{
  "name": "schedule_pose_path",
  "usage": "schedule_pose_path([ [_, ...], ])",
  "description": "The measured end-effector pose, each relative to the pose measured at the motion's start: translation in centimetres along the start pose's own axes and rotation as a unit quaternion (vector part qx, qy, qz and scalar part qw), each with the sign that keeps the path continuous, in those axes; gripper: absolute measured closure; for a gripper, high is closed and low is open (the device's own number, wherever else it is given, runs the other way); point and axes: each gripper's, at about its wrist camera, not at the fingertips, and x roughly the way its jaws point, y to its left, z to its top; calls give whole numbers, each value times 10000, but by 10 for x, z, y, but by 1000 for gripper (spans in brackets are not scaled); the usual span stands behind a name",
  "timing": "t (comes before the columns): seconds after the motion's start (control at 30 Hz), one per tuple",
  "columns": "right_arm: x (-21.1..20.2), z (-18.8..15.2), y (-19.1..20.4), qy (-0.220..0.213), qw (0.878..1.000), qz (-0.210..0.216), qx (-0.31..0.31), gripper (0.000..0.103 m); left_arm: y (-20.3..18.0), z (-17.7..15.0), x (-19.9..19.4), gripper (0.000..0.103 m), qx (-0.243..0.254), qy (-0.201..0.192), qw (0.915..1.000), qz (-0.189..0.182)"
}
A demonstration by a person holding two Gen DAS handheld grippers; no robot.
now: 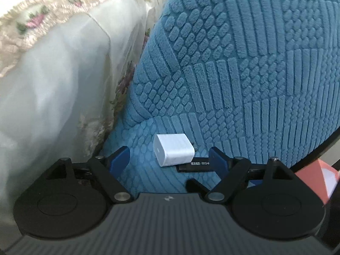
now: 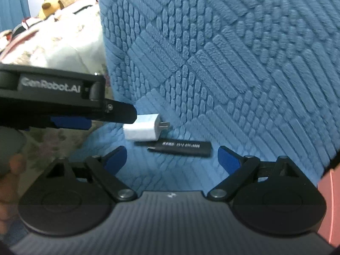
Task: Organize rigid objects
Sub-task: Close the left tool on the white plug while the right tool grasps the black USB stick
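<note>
A white charger plug [image 1: 173, 149] lies on the blue textured seat cushion [image 1: 233, 85], its prongs pointing right. A flat black stick with white print [image 1: 196, 166] lies just right of and below it. My left gripper [image 1: 170, 159] is open, its blue pads on either side of the plug, close to it. In the right wrist view the plug [image 2: 144, 127] and the black stick [image 2: 180, 147] lie ahead of my open, empty right gripper [image 2: 172, 159]. The left gripper [image 2: 70, 106] reaches in from the left there, its tip next to the plug.
A cream floral cloth [image 1: 53, 74] hangs at the left of the cushion. A red and white box [image 1: 318, 180] shows at the right edge. A brown plush toy [image 2: 51, 5] sits far back left. A pink object's edge [image 2: 331, 201] is at the right.
</note>
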Motion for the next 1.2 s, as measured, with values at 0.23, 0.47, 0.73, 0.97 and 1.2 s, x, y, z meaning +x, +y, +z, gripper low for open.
schedule_pose_path([
  [0.23,27,7,6,99,9996,-66,-246,20,0,7,16,28,6,169,9998,-134],
  [0.47,43,8,12,88,9986,-191,-494,21,-5,10,38,33,135,349,9993,-49],
  [0.73,48,7,16,36,9973,-403,-607,27,-10,9,58,42,239,435,9988,-3],
  [0.97,34,7,22,12,9953,-371,-894,54,-20,5,62,49,297,459,9985,-36],
  [1.2,28,14,7,32,9985,-441,-309,34,-15,9,57,50,106,558,9984,-55],
])
